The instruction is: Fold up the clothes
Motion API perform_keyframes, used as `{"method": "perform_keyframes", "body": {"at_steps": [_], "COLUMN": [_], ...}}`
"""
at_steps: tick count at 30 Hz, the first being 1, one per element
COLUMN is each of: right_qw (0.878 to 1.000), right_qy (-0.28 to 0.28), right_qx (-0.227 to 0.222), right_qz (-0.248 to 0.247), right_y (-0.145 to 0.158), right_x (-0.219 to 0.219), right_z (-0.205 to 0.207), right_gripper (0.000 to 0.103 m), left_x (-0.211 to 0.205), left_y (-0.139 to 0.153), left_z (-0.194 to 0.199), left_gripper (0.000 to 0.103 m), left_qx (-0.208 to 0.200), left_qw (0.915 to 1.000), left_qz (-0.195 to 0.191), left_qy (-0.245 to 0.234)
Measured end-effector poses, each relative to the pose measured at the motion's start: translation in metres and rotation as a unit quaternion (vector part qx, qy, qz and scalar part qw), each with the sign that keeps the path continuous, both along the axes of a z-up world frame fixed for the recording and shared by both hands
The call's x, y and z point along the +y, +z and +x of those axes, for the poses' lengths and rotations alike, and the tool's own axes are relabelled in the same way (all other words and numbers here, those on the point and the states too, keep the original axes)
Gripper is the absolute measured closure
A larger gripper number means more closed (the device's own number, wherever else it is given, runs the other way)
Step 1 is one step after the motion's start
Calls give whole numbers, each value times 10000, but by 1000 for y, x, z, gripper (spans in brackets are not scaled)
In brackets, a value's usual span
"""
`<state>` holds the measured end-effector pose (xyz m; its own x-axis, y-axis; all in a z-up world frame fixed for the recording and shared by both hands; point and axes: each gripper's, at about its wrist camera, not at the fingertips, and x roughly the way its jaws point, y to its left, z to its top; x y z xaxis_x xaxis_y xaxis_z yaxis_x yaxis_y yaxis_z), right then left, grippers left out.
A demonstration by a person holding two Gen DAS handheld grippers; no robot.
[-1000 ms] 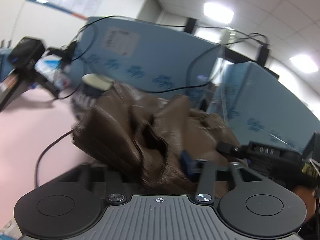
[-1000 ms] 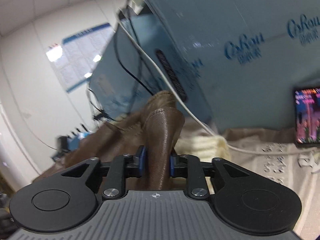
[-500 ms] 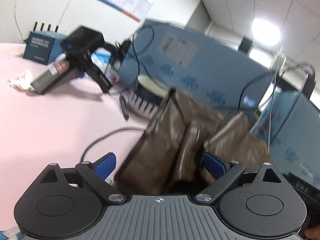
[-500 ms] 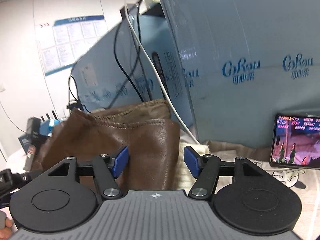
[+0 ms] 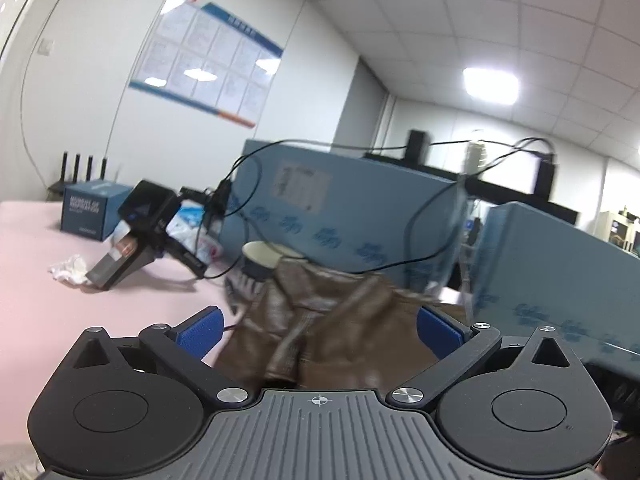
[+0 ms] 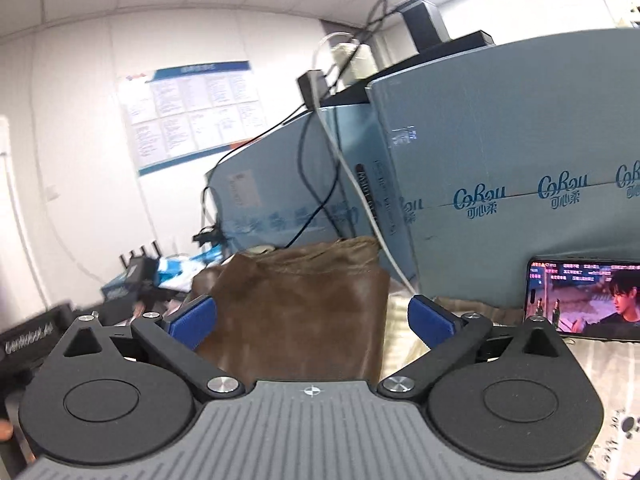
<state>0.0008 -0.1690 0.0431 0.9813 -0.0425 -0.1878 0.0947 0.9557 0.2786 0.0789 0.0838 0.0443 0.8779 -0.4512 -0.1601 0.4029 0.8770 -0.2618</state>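
Our left gripper (image 5: pixel 319 330) has its jaws opening, blue pads clear of the brown leather garment (image 5: pixel 332 320) heaped at twelve o'clock between them on the pink desk (image 5: pixel 80 304). Our right gripper (image 6: pixel 312 318) is opening too, the garment (image 6: pixel 296 312) between its pads, untouched. A second ago both grippers pinched bunched leather; now it lies released. At two o'clock of the right gripper, blue cartons (image 6: pixel 520 200) read "CoRou"; at three o'clock a phone (image 6: pixel 584 300) plays video.
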Motion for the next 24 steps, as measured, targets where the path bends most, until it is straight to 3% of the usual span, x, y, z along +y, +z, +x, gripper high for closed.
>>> {"method": "perform_keyframes", "body": {"at_steps": [5,10,16,22,24], "right_qw": [9995,9988,9977,9971,9964], "right_qy": [125,-75,-360,-393,-392], "right_qx": [-42,-167,-324,-348,-381], "right_qz": [-277,-448,-467,-547,-645], "right_y": [-5,-8,-14,-22,-23], "right_x": [8,8,-3,-6,-5], "right_z": [-22,-41,-56,-55,-55], "right_gripper": [0,0,0,0,0], "left_x": [-19,-31,-46,-61,-64], "left_y": [6,4,-7,-22,-30], "left_z": [-41,-74,-96,-101,-99], "left_gripper": [0,0,0,0,0], "left_qx": [-259,-537,-797,-941,-934], "left_qw": [9996,9956,9793,9652,9639], "left_qz": [107,334,677,1088,1154], "left_qy": [96,687,1731,2183,2208]}}
